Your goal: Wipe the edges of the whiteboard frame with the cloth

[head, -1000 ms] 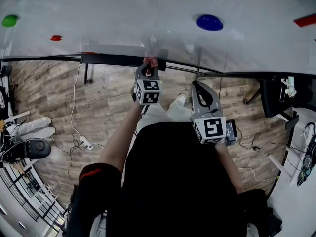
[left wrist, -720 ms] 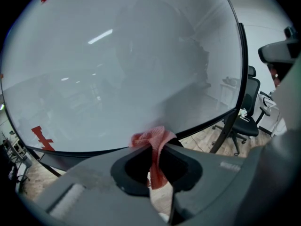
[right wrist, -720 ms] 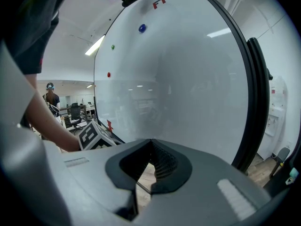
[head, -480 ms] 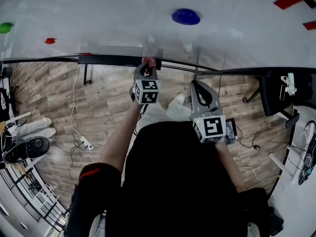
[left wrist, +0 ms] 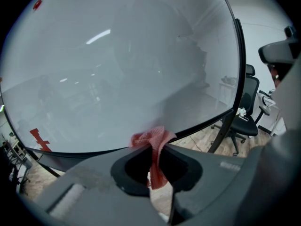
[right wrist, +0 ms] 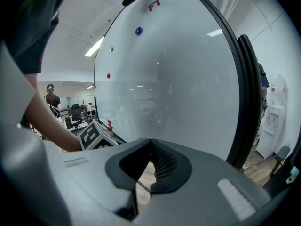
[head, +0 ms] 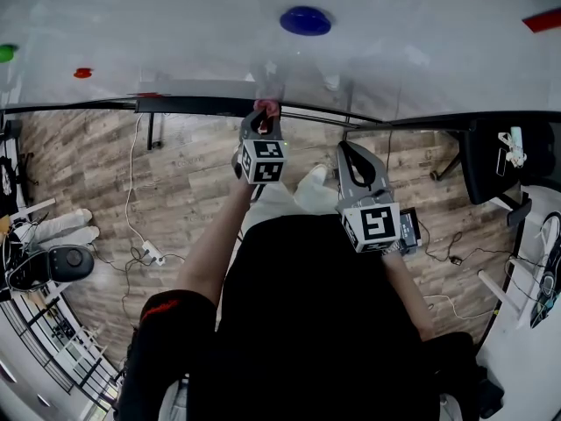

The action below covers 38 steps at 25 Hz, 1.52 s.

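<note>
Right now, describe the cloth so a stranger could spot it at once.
Find the big whiteboard and follow its black bottom frame. The cloth sits at that edge, pinched in the left gripper. It is the only pink, crumpled thing there.

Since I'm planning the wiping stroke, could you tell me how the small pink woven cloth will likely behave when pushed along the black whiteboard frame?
The small pink woven cloth is probably floppy: it bunches above the shut left gripper and hangs limp below. It looks light, so it may fold or drag against the black whiteboard frame.
</note>
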Each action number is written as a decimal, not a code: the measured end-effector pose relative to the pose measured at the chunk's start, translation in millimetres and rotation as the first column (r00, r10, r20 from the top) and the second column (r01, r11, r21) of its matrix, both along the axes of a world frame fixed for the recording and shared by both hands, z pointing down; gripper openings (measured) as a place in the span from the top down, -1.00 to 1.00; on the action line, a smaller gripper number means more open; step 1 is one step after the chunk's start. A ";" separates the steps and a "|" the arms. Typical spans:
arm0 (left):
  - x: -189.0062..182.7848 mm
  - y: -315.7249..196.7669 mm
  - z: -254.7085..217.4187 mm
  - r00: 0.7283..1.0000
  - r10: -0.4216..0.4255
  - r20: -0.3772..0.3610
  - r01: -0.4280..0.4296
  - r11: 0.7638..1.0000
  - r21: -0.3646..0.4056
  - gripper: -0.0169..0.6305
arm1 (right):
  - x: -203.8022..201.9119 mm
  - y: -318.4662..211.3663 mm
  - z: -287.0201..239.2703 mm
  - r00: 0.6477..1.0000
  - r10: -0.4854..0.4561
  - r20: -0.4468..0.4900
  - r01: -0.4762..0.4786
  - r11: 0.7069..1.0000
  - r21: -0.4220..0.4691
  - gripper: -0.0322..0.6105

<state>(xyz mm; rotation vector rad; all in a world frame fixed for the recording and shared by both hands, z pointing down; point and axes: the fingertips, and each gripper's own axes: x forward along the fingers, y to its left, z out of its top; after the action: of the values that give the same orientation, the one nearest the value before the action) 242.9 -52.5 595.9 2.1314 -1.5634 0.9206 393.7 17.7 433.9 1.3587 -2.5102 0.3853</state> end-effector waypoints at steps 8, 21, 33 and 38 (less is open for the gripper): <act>3.4 1.1 -1.9 1.000 -0.019 -0.006 0.019 1.000 0.000 0.82 | 6.4 5.1 -0.2 1.000 -0.001 0.002 0.001 1.000 0.003 0.89; 14.9 2.7 -3.1 0.999 -0.030 -0.021 0.030 1.000 -0.006 0.82 | 20.4 8.5 2.3 0.999 0.049 0.018 -0.049 0.999 0.004 0.89; 25.1 3.6 -1.4 1.000 0.000 -0.006 0.000 1.000 -0.001 0.82 | 32.2 10.4 5.9 0.996 0.091 0.013 -0.091 0.996 -0.003 0.89; 25.4 4.5 -2.5 1.000 0.000 0.000 0.000 1.000 0.007 0.82 | 34.3 8.0 4.4 0.995 0.099 0.005 -0.099 0.995 0.001 0.89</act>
<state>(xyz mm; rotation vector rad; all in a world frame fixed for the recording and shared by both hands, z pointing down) 268.3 -48.0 593.4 2.1365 -1.5683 0.9165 428.1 25.7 438.3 1.4886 -2.4532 0.4074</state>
